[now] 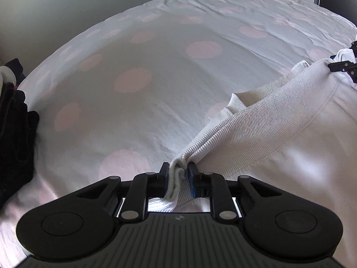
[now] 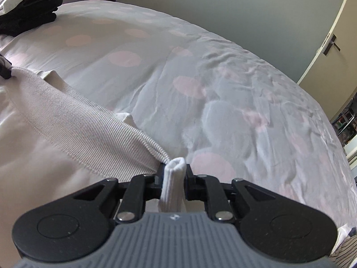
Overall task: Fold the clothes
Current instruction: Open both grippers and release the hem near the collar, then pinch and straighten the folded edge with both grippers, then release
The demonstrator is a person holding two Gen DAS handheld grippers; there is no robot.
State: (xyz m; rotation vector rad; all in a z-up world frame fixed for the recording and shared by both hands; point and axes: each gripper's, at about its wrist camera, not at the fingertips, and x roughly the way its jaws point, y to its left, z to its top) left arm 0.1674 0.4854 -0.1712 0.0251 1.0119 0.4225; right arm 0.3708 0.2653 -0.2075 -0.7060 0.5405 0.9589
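Ribbed hem of white sweater (image 1: 256, 122) clenched by left tool (image 1: 178, 174) and right tool (image 2: 174, 174), stretched flat over bed (image 1: 133, 67) for folding.

A white sweatshirt (image 1: 290, 138) with a wide ribbed hem band (image 2: 93, 122) is stretched taut by its hem over a bed (image 1: 138, 51) covered in pale fabric with large pink dots. One bunched end of the ribbed band sits pinched at the bottom of the left wrist view, the other at the bottom of the right wrist view, where a doubled tab of rib stands upright. Midway along the band a fold pokes out. The plain jersey body below the seam is smooth. A stack of folded dark clothes (image 2: 31, 6) topped with a white piece lies near the bed's far left corner.
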